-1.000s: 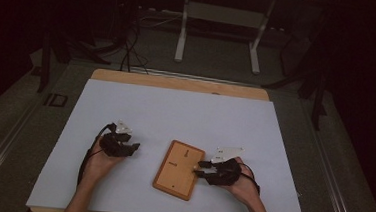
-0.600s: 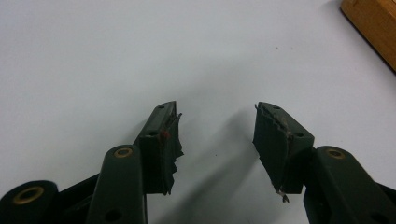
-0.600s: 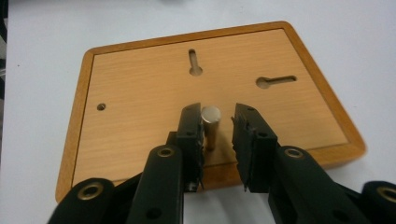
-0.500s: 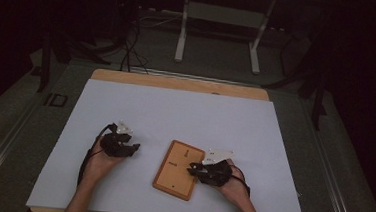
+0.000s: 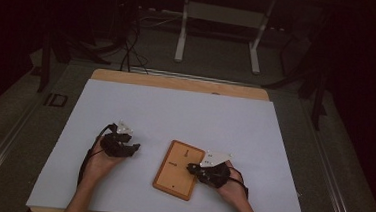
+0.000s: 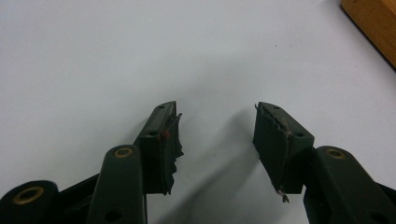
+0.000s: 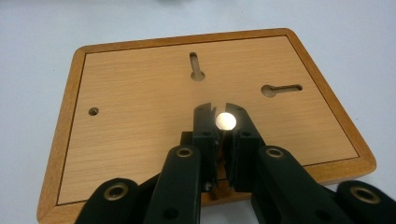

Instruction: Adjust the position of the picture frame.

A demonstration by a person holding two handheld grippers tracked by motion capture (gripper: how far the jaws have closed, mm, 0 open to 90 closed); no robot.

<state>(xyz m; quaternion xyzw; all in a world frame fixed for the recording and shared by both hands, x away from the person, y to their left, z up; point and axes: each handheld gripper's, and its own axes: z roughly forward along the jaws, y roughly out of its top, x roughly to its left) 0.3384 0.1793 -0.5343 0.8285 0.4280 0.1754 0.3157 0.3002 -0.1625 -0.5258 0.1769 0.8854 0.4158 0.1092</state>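
over the wooden board's (image 7: 140, 140) near edge, right fingers (image 7: 204, 122) pinch a silver disc (image 7: 226, 121).

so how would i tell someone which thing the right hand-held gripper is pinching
Start at the white table and find the flat wooden board near its front edge, the side with two keyhole slots facing up. Over the board, the right hand-held gripper has just been closing on a small round silver disc. It is the one shiny metal piece against wood and black pads.
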